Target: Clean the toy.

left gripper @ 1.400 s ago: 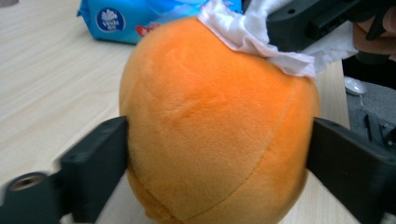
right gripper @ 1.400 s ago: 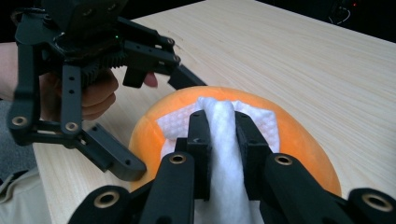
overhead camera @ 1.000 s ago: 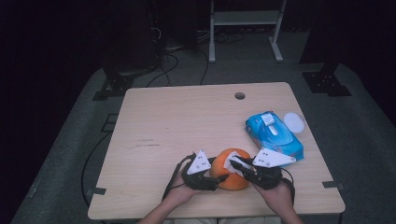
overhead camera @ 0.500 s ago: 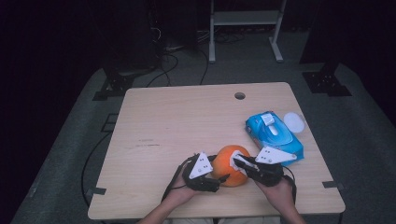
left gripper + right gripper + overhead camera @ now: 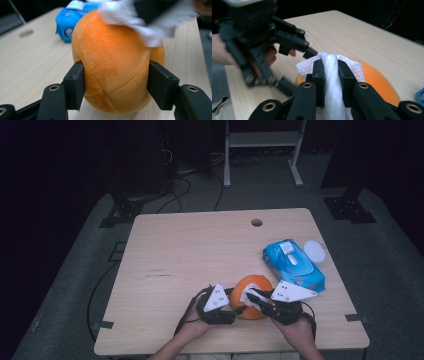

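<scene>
two grippers are at work near the front edge of the table (image 5: 190,245), a bit right of its middle. between them sits a soft orange ball (image 5: 252,296). it rests on the table.

my left gripper (image 5: 116,86) has the ball between its jaws. they have just been closing, and now both black pads press on the ball's sides, low down. the plush bulges out a little past them. in the high view i see this gripper (image 5: 235,309) on the left side of the ball, with my hand behind it.

my right gripper (image 5: 331,75) has its jaws almost together. they pinch a white wipe (image 5: 330,72) that stands up in a fold between them. the rest of the wipe lies spread on top of the ball. from above, this gripper (image 5: 252,296) comes at the ball from the right and the wipe shows as a white patch on the orange.

a blue pack of wipes (image 5: 294,265) lies near the right edge of the table, just behind my right hand. a small white lid (image 5: 315,251) sits just beside it, closer to that edge.
</scene>
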Motion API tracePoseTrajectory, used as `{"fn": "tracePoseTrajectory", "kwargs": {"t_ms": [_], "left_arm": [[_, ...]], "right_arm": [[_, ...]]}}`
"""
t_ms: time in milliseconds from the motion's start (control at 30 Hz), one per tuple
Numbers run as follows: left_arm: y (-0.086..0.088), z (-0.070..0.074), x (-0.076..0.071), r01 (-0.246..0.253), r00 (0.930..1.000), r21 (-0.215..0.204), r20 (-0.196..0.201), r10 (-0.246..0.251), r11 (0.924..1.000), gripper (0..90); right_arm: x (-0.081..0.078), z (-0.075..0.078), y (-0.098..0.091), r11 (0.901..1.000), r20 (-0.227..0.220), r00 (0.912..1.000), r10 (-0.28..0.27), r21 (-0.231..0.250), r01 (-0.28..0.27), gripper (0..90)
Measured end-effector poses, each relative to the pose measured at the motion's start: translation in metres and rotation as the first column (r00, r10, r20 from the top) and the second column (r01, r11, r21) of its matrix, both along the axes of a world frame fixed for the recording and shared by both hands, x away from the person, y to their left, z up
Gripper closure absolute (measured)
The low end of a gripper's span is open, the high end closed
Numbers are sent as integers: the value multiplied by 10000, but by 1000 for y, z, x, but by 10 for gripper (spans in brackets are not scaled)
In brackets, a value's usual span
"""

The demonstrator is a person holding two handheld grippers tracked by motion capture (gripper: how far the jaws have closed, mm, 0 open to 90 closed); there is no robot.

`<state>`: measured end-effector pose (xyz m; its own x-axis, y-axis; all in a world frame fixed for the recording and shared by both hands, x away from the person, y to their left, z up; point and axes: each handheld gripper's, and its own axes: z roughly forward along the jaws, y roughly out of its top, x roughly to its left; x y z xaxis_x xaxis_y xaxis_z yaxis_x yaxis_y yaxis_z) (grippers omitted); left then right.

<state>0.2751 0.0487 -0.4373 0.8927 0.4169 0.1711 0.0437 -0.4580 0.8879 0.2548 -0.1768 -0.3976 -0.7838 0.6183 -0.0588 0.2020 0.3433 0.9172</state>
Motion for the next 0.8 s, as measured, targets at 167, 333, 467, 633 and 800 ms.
{"fn": "tracePoseTrajectory", "kwargs": {"t_ms": [167, 333, 467, 633, 800], "left_arm": [[-3, 1, -3, 303, 9995, -164, -72, -304, 9994, 323], [-3, -2, 8, 226, 9803, -907, -1937, -399, 9956, 115], [-2, -1, 4, 180, 9947, -417, -1003, -221, 9990, 279], [-1, 1, 2, 113, 9984, -466, -552, -139, 9988, 336], [-8, 3, -2, 213, 9996, -443, -156, -220, 9988, 353]], "right_arm": [[8, -1, -19, 9982, -389, 9982, -459, 358, 473, 783], [-2, -6, -14, 9993, -598, 9982, -39, 382, 62, 783], [-9, -7, 14, 9986, -296, 9984, 476, -226, -483, 782], [1, -2, -3, 9993, 33, 9994, -336, -157, 337, 786], [-1, -1, -19, 9977, -137, 9976, -675, -13, 675, 786]]}}
